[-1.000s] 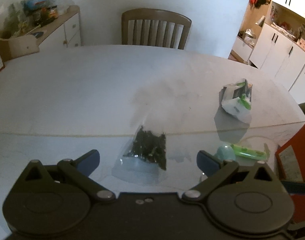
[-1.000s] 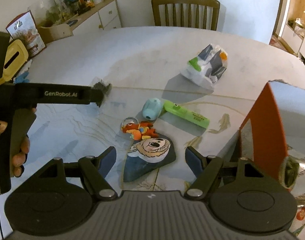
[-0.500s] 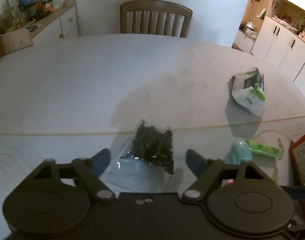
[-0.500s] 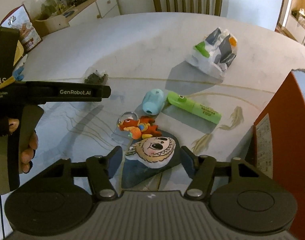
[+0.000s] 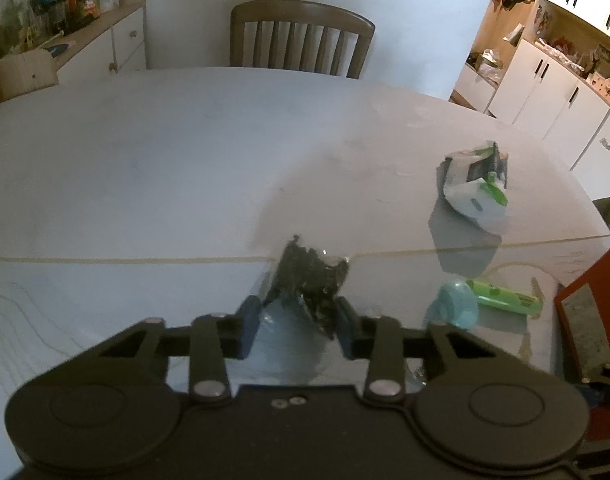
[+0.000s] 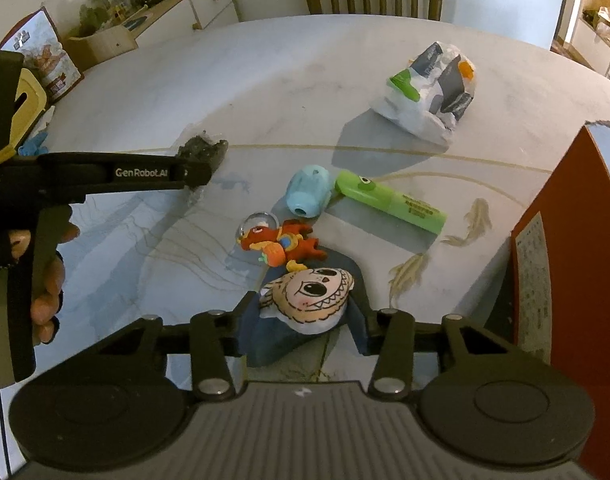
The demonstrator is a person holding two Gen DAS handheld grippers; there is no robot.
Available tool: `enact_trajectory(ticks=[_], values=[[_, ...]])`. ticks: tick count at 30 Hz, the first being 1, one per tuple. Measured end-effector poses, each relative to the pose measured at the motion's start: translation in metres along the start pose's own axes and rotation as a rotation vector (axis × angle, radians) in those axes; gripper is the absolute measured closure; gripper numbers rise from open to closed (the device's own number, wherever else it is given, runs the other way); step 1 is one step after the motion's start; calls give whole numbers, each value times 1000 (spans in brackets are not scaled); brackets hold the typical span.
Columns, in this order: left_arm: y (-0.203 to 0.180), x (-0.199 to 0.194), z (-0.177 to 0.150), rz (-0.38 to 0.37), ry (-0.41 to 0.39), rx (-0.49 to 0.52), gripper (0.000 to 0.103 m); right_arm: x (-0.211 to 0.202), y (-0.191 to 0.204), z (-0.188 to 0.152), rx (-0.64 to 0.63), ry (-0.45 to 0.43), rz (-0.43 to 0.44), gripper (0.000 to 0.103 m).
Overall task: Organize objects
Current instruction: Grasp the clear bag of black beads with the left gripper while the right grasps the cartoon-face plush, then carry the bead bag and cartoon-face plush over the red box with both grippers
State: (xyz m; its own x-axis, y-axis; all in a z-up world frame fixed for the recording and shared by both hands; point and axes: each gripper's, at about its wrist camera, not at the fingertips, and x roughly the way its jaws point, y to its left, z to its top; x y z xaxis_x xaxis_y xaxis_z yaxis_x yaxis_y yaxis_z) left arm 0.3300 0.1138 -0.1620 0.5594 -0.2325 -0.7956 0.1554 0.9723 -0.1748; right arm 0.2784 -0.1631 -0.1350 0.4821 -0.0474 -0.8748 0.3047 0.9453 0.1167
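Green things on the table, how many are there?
1 fully green: the bright green plastic highlighter lying beside the pale blue egg-shaped toy. The white plastic bag farther back shows only a green patch; the red box may hide others.

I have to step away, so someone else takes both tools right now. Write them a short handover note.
Left tool: jaws have just been closing around the clear bag of dark bits; the bag is between the pads and bunched up.
Right tool: jaws have just been closing on the cartoon-face plush; its sides are between the pads.
On the table: red toy figure, blue sharpener, green highlighter, white packet. Red box at the right.
Done: nothing visibly sorted yet.
Left: lift both, place them, then the rest.
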Motion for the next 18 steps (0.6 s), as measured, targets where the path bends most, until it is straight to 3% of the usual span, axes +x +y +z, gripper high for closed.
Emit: enact_trajectory(ticks=[6, 18], values=[[1, -7, -6, -17, 1, -23, 78, -15, 0, -6, 8, -24, 5, 60], [-8, -53, -25, -36, -26, -48, 78, -69, -2, -24, 17, -91, 26, 60]])
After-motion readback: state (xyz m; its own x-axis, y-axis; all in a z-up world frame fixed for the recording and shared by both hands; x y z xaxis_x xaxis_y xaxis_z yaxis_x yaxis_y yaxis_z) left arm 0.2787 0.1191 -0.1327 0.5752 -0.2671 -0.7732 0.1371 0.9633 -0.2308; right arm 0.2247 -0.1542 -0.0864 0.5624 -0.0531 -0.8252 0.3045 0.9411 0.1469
